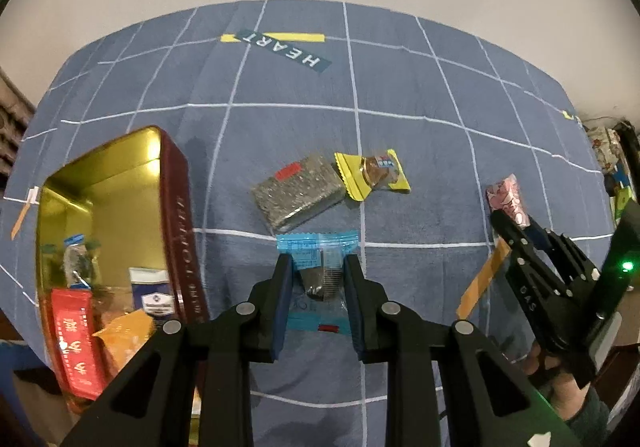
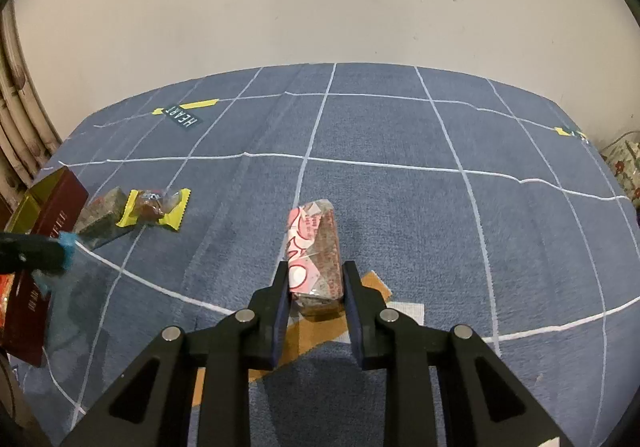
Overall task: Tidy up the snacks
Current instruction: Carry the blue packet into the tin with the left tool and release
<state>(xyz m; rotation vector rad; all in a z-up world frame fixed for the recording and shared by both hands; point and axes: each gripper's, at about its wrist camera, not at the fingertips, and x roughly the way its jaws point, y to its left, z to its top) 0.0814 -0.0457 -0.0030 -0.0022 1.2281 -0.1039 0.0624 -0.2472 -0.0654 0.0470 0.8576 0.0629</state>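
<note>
The left gripper [image 1: 316,267] is clamped on a blue packet [image 1: 318,279], its two fingers pressing the clear middle of the wrapper from either side. The packet hangs between them above the blue cloth [image 1: 420,151] with its white grid lines. Just beyond it on the cloth lies a grey bar [image 1: 298,195], and touching the far right corner of that bar is a yellow candy [image 1: 374,174]. To the left stands an open red tin [image 1: 176,215] with a gold inside, holding a red packet [image 1: 76,347], an orange one [image 1: 124,331], a dark blue one [image 1: 154,293] and a small blue-topped one [image 1: 76,259].

The right gripper [image 2: 315,279] is clamped on a pink bar [image 2: 314,251], gripping its near end so that the bar sticks out forward between the fingers. Under it on the cloth lies a strip of brown tape [image 2: 304,339]. Far left on the cloth sits a label reading HEART [image 1: 282,49].
</note>
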